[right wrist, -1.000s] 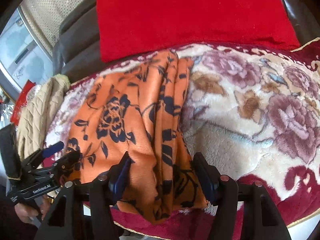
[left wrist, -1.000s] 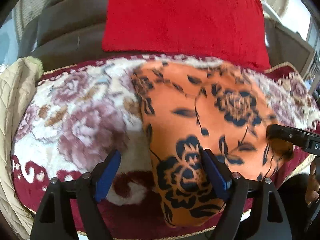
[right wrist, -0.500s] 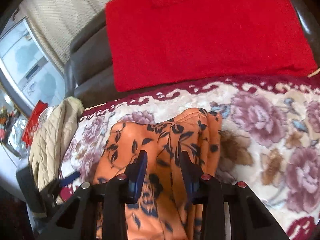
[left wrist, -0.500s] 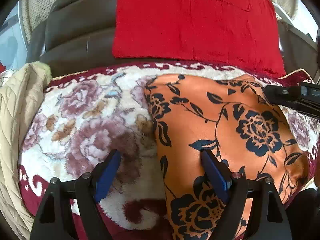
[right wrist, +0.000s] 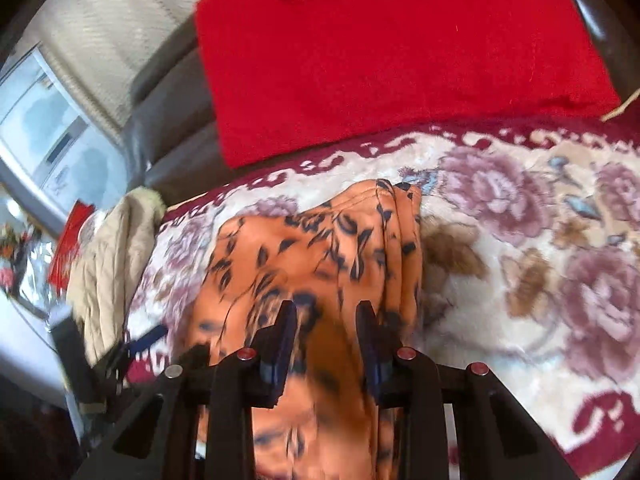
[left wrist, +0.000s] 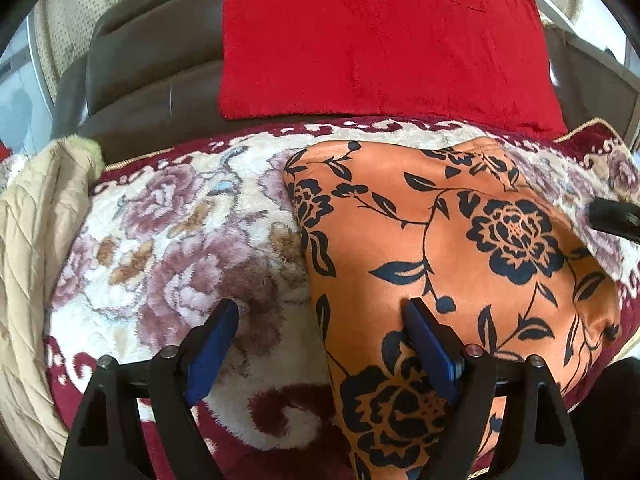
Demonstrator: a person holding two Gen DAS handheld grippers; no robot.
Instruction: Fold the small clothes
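Observation:
An orange garment with dark blue flowers [left wrist: 460,240] lies on the floral blanket [left wrist: 180,240]. My left gripper [left wrist: 320,304] is open above the garment's left edge, with one finger over the fabric and the other over the blanket. In the right wrist view the garment [right wrist: 288,248] is bunched into a ridge. My right gripper [right wrist: 326,306] is closing its jaws on that ridge, and the fabric rises between its blue pads. The right gripper's tip [left wrist: 612,220] shows at the far right of the left wrist view.
A red cushion [left wrist: 380,40] leans on the brown leather sofa back [left wrist: 140,80] behind the blanket. A beige quilted cloth [left wrist: 32,260] lies at the left end. The blanket's dark red border [right wrist: 600,420] runs along the near edge.
My right gripper narrowed from wide to close around a fold of the orange garment and rose with it. The garment's right side has been pulled up. My left gripper stayed open.

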